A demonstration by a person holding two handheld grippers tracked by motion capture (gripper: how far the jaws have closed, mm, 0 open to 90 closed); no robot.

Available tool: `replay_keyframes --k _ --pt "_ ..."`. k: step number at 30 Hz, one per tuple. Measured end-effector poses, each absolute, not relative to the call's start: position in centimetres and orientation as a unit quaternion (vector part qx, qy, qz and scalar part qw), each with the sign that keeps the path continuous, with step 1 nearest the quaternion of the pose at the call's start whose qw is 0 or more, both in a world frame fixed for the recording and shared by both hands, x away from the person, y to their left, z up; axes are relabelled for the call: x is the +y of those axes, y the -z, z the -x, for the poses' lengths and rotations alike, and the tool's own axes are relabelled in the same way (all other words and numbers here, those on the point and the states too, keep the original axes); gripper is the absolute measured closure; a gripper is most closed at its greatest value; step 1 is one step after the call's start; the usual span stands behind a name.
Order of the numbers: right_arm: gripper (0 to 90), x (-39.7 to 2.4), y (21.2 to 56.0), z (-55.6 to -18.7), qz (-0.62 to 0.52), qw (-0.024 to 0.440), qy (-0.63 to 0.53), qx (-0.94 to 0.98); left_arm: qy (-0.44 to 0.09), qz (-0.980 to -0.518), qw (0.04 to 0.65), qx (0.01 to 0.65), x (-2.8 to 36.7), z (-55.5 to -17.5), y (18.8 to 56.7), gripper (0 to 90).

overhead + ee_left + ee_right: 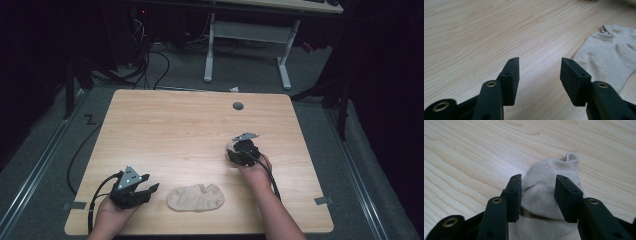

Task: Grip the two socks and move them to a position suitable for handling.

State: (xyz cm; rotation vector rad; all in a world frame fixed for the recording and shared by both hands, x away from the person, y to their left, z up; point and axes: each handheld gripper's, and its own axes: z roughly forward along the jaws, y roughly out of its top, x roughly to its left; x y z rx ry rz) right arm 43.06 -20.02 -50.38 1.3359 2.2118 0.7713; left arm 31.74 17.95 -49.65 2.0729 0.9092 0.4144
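The left gripper rests agape at the near edge, empty, the flat beige sock just to its right. Farther out, the right gripper straddles a second sock — jaws spread, pads not visibly pressing — its cuff pointing away. Pale wooden table; dark room beyond.
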Motion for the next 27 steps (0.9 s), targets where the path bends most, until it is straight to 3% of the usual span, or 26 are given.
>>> replay_keyframes --k 12,19,27 --pt "54.4 -19.8 51.6 -43.3 -0.480 0.215 -0.269 0.807 -0.162 -0.825 0.406 0.358 17.9 -31.7 49.7 50.1" --pt "77.6 -19.6 51.5 -43.1 -0.471 0.215 -0.272 0.811 -0.163 -0.826 0.406 0.356 17.7 -31.7 49.7 50.1" --pt "82.7 -19.7 50.8 -42.8 -0.469 0.217 -0.277 0.810 -0.165 -0.826 0.406 0.355 17.6 -31.7 49.7 50.2"
